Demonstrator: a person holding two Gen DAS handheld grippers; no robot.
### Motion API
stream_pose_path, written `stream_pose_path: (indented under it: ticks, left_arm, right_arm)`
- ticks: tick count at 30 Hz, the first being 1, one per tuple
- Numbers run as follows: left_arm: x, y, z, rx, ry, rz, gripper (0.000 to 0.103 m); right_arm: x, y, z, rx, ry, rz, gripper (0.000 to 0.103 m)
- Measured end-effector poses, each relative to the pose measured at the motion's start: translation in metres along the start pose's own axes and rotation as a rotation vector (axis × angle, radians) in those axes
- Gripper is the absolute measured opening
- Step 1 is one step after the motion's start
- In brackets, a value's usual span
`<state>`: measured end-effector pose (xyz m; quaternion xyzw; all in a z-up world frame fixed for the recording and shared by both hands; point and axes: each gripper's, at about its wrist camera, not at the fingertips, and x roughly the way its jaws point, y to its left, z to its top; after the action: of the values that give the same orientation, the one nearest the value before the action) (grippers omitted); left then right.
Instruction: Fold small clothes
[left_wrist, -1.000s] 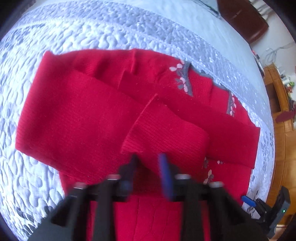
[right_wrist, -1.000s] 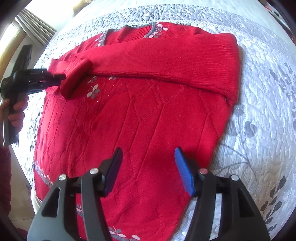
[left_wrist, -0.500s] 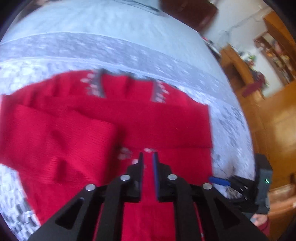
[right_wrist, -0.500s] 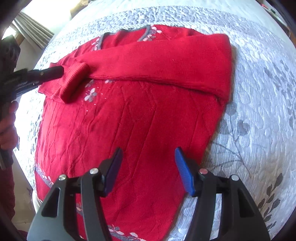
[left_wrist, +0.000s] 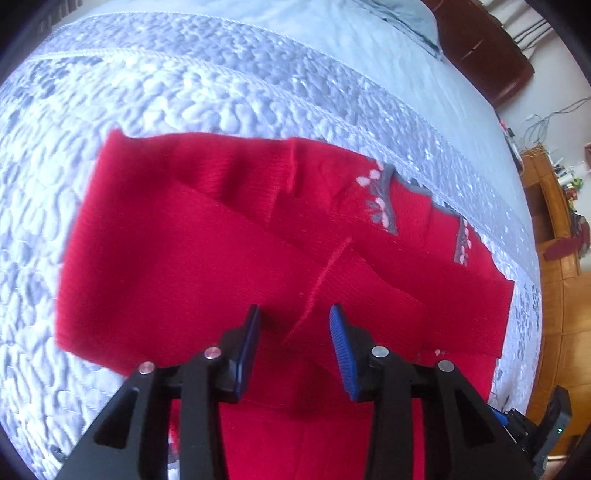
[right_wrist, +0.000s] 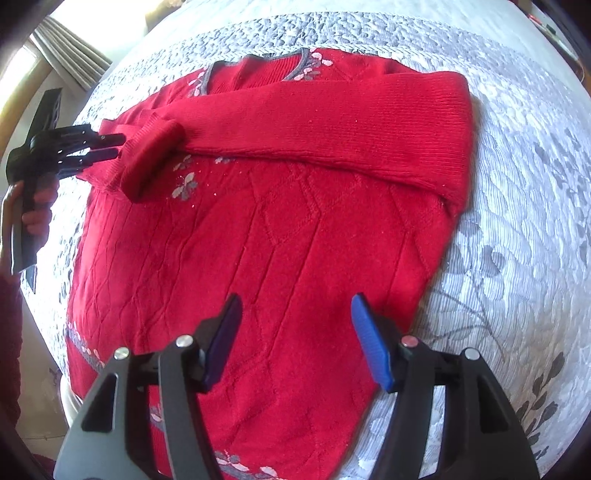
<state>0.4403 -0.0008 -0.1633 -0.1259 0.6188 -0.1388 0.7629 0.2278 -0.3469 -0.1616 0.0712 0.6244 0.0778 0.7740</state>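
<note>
Quilted bed cover bears the red sweater, laid flat, both sleeves crossed over the chest. Sleeve-folding step appears complete. Right gripper hovers over the lower body, jaws apart, empty. Left gripper jaws opening, the cuff just beyond them, ungripped. Next move likely: seize hem, fold upward.
</note>
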Motion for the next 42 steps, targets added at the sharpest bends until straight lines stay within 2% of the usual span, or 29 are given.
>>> stream_pose_path:
  ticks: [3,5,6,7,9,11,14,17,19,21,22,24,25,27,30,33,37,42]
  left_arm:
    - [0.012,-0.016,-0.004,0.025,0.018,-0.026,0.039]
    - [0.020,-0.024,-0.005,0.029,0.042,-0.025,0.034]
    - [0.024,-0.025,-0.007,0.026,0.062,-0.031,0.010]
    - [0.026,-0.026,-0.008,0.007,0.076,-0.037,0.007]
    - [0.022,-0.029,-0.010,-0.025,0.056,-0.045,0.006]
    - [0.016,-0.040,-0.014,-0.008,0.030,-0.073,0.006]
    - [0.006,-0.077,-0.024,0.069,0.020,-0.182,0.006]
    - [0.008,-0.120,-0.038,0.144,0.073,-0.317,0.007]
    - [0.014,-0.152,-0.054,0.231,0.129,-0.360,0.012]
    - [0.015,-0.169,-0.065,0.285,0.151,-0.342,0.025]
    - [0.013,-0.170,-0.067,0.289,0.148,-0.339,0.039]
    - [0.005,-0.161,-0.067,0.286,0.113,-0.297,0.046]
    - [-0.001,-0.150,-0.063,0.280,0.089,-0.226,0.048]
    - [-0.008,-0.131,-0.056,0.271,0.056,-0.123,0.049]
    - [-0.017,-0.085,-0.038,0.211,0.029,0.095,0.049]
    - [-0.028,-0.046,-0.026,0.145,0.015,0.192,0.049]
    - [-0.032,-0.005,-0.018,0.084,0.018,0.231,0.049]
    - [-0.035,0.012,-0.018,0.065,0.020,0.237,0.049]
  right_arm:
    - [0.000,-0.004,0.001,0.010,0.002,-0.005,0.061]
    - [-0.002,-0.007,0.001,0.018,-0.004,-0.003,0.061]
    - [-0.003,-0.008,0.001,0.021,-0.006,0.000,0.061]
    - [-0.004,-0.009,0.000,0.023,-0.008,0.003,0.061]
    - [-0.006,-0.010,-0.001,0.022,-0.013,0.003,0.061]
    - [-0.007,-0.012,-0.002,0.024,-0.013,0.004,0.061]
    - [-0.005,-0.016,-0.003,0.040,-0.014,0.002,0.061]
    - [-0.004,-0.020,-0.003,0.057,-0.011,0.012,0.061]
    - [-0.005,-0.021,-0.004,0.059,-0.010,0.010,0.061]
    - [-0.006,-0.020,-0.004,0.058,-0.009,0.004,0.061]
    - [-0.006,-0.020,-0.003,0.057,-0.007,0.002,0.061]
    - [-0.009,-0.018,0.000,0.047,-0.008,0.002,0.061]
    - [-0.011,-0.016,0.003,0.039,-0.011,-0.001,0.061]
    - [-0.013,-0.011,0.010,0.029,-0.007,-0.008,0.061]
    - [-0.008,-0.001,0.026,0.025,0.014,-0.002,0.061]
    - [0.000,0.013,0.043,0.021,0.037,0.036,0.061]
    - [0.019,0.032,0.062,0.038,0.088,0.078,0.061]
    - [0.050,0.040,0.077,0.087,0.159,0.100,0.061]
